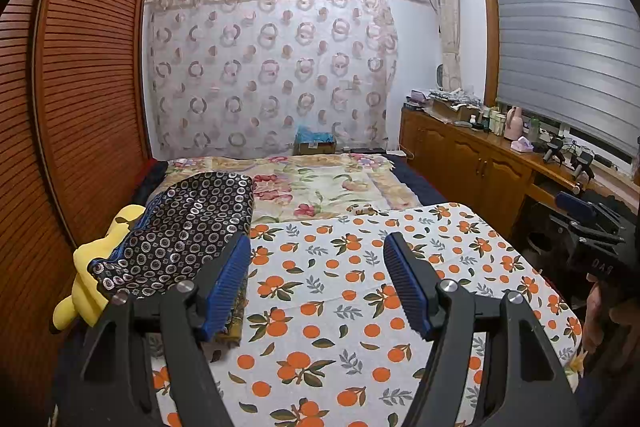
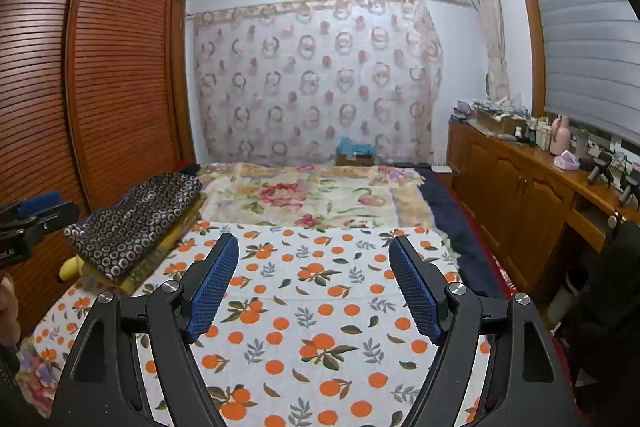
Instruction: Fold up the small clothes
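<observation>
Orange-print cotton sheet [image 2: 320, 307] covers the near half of the bed, bare and flat in front of you, a good folding surface. Beyond it lies a floral blanket [image 2: 320, 195]. The clothes sit at the sheet's left edge: a black garment with silver rings [image 1: 180, 227] on top of a stack, an olive-gold piece [image 1: 232, 323] under it, something yellow [image 1: 92, 267] sticking out at the left. The top piece looks thin, soft and light, probably a bit slick, so it'll likely droop and slide. Pinch a hem corner at the near edge, not the middle. Your left gripper [image 1: 318, 259] hovers just beside the stack, jaws apart, nothing between. Your right gripper [image 2: 314, 267] is over bare sheet, jaws apart, empty.
</observation>
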The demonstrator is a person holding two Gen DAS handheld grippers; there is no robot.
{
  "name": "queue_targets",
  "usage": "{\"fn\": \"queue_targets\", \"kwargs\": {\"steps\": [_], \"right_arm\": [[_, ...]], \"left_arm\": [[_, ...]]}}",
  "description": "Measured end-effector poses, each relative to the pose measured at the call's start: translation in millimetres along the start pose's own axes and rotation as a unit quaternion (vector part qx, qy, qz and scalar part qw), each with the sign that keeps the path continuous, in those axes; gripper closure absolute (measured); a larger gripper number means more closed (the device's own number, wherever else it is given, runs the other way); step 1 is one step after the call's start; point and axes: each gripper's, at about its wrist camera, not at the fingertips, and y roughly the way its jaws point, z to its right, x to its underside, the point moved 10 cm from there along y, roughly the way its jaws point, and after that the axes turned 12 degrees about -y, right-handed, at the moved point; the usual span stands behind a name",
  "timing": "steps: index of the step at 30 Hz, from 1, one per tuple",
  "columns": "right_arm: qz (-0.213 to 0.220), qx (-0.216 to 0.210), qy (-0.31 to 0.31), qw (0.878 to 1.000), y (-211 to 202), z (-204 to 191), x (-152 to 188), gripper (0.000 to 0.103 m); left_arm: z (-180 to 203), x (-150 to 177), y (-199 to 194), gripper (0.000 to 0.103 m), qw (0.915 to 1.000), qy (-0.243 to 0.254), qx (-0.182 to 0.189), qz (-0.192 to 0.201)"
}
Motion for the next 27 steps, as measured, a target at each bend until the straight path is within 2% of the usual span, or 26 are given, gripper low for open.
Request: {"fn": "queue_targets", "kwargs": {"steps": [27], "right_arm": [[-0.001, 0.0, 0.0, 1.0, -0.4, 2.6, 1.2, 0.023]], "left_arm": [[-3.4, -0.3, -0.7, 0.034, 1.0, 0.002, -0.003, 0.002]]}}
